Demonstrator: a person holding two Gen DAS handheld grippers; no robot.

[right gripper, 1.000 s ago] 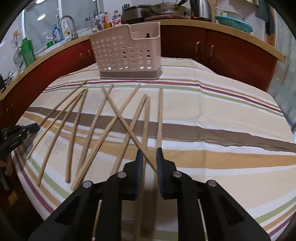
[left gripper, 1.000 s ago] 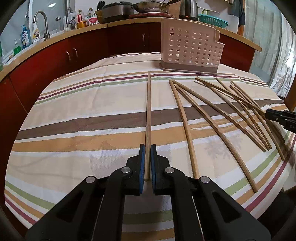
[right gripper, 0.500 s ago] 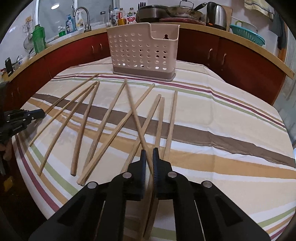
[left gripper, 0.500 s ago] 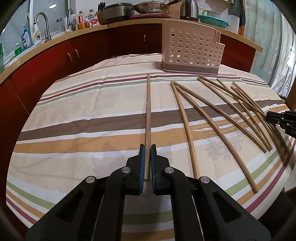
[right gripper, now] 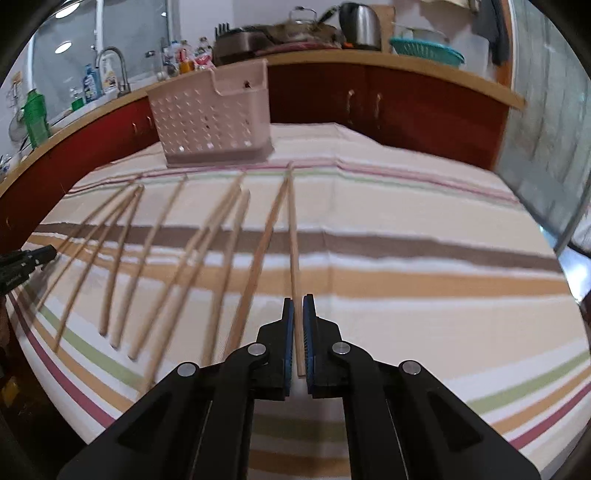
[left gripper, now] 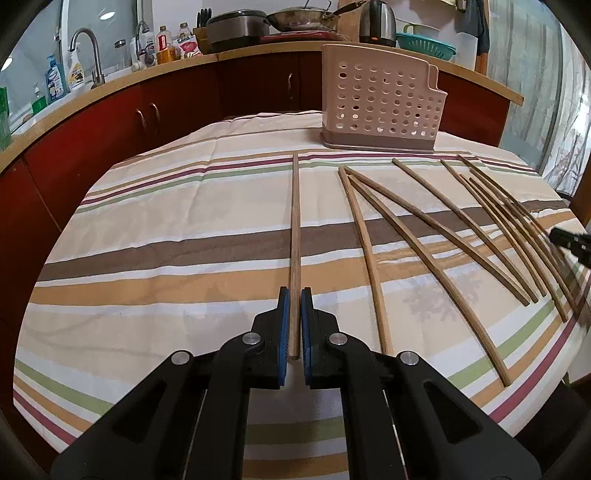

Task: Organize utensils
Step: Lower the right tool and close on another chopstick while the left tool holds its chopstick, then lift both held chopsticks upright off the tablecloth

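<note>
Several wooden chopsticks lie spread over a striped tablecloth (left gripper: 166, 206). In the left wrist view my left gripper (left gripper: 294, 295) is shut on the near end of one chopstick (left gripper: 295, 221) that points straight away toward the far edge. In the right wrist view my right gripper (right gripper: 298, 302) is shut on the near end of another chopstick (right gripper: 292, 236), the rightmost of the spread. A pink perforated utensil holder (left gripper: 380, 101) stands upright at the far side of the table, seen also as the holder (right gripper: 212, 118) in the right wrist view. Other chopsticks (left gripper: 436, 236) fan out to the right of my left gripper.
Red cabinets with a wooden counter (left gripper: 155, 74) curve behind the table, carrying a sink tap (left gripper: 88, 48), bottles, a pan and a kettle (left gripper: 376, 18). The other gripper's tip (left gripper: 569, 240) shows at the right edge, and at the left edge (right gripper: 26, 260) of the right view.
The right gripper shut on a chopstick and swung it, so the stick now points straight ahead and the view shifted right. The left gripper and its chopstick stayed put.
</note>
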